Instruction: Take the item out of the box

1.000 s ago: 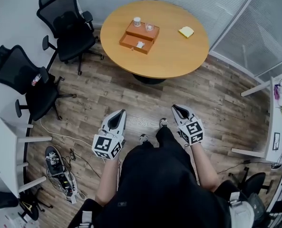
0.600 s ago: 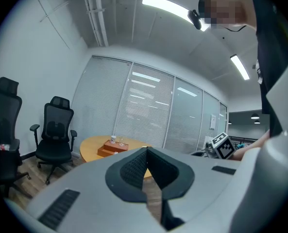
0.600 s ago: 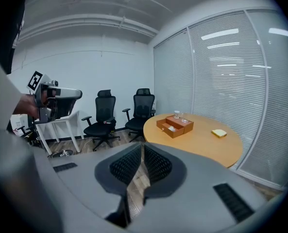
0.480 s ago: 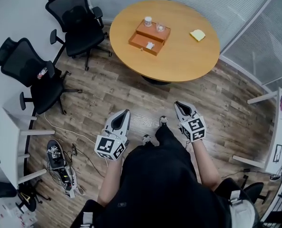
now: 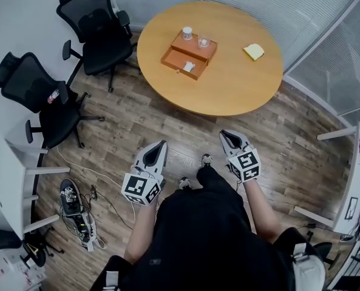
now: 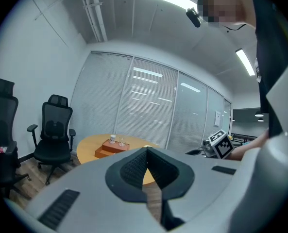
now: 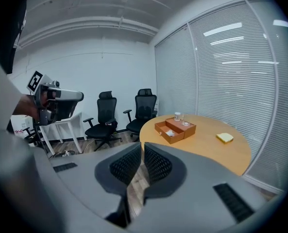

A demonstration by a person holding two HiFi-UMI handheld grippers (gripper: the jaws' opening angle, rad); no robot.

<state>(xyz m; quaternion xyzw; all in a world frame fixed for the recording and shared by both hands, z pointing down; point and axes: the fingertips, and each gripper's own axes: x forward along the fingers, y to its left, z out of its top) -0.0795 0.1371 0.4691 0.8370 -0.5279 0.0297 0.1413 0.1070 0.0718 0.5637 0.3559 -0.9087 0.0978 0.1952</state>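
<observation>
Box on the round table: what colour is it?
The box is orange-brown all over, a shade darker than the tabletop. The head view shows it best.

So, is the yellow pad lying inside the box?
No, the yellow pad lies on the table, well apart from the box.

White item (image 5: 184, 68) in the open drawer of the box (image 5: 192, 48): too small to identify. Two containers (image 5: 187, 33) on the box top: type and contents unreadable. Yellow thing (image 5: 254, 51) on the worktop (image 5: 228, 83): can't tell what it is. Worktop base is mostly hidden under the top. Floor clutter (image 5: 76, 214) at lower left is too small to sort. In the left gripper view, the left tool (image 6: 146, 149) body covers the worktop's near edge. Desk (image 5: 357, 162) is cut off at the right frame edge.
</observation>
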